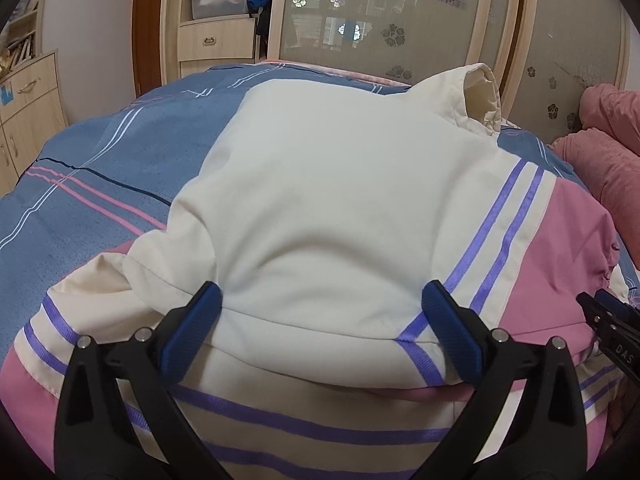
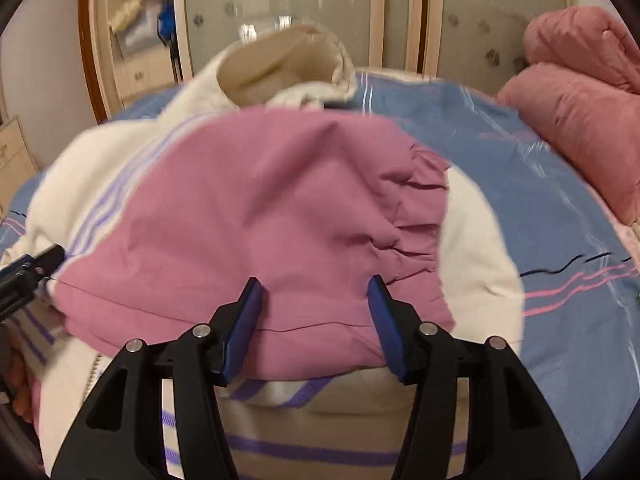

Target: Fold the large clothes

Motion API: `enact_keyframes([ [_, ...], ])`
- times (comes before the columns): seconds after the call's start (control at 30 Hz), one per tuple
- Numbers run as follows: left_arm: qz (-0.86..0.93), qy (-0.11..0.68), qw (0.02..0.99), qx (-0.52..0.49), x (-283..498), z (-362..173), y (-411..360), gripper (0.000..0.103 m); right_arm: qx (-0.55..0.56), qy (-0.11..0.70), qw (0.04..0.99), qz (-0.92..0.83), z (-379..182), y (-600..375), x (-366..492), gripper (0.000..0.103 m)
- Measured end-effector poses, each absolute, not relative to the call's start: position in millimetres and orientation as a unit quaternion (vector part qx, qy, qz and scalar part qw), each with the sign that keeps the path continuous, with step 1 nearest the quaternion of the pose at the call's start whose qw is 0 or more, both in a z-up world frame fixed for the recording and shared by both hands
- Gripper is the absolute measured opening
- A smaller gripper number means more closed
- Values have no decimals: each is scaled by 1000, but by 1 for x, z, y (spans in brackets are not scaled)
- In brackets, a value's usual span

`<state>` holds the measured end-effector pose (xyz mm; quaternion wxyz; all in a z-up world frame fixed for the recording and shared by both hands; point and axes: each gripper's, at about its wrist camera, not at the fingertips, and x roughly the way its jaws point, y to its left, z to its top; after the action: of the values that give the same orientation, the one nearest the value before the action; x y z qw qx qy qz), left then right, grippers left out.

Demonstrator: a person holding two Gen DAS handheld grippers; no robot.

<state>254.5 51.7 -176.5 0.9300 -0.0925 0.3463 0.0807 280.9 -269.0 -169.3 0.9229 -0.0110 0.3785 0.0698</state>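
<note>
The big jacket point(image 1: 320, 184) lies folded on the bed point(image 1: 100, 168), on a blue cover with pink and white lines. It is cream with a pink part, purple stripes and a cream collar point(image 1: 480, 96) that stands up at the far end. The left tool point(image 1: 320, 324) is wide open over the cream part, and the right tool point(image 2: 316, 320) is open over the pink part, holding nothing.

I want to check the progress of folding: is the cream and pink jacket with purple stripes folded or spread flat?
Partly folded: the cream and pink jacket has its sleeves laid across its body on the blue striped bedcover.
</note>
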Motion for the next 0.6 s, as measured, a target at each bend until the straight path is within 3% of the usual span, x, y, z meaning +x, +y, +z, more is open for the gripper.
enact_keyframes([
  [0.3, 102, 356, 926, -76, 256, -174, 47, 101, -21, 371, 926, 60, -168, -268, 277, 58],
  [0.4, 157, 321, 929, -102, 243, -150, 44, 101, -5, 350, 933, 82, -153, -273, 267, 73],
  [0.47, 144, 273, 941, -138, 234, -126, 36, 101, 1, 326, 942, 74, -142, -276, 262, 90],
  [0.6, 119, 279, 947, -111, 256, -106, 2, 101, 6, 312, 949, 50, -128, -283, 259, 92],
])
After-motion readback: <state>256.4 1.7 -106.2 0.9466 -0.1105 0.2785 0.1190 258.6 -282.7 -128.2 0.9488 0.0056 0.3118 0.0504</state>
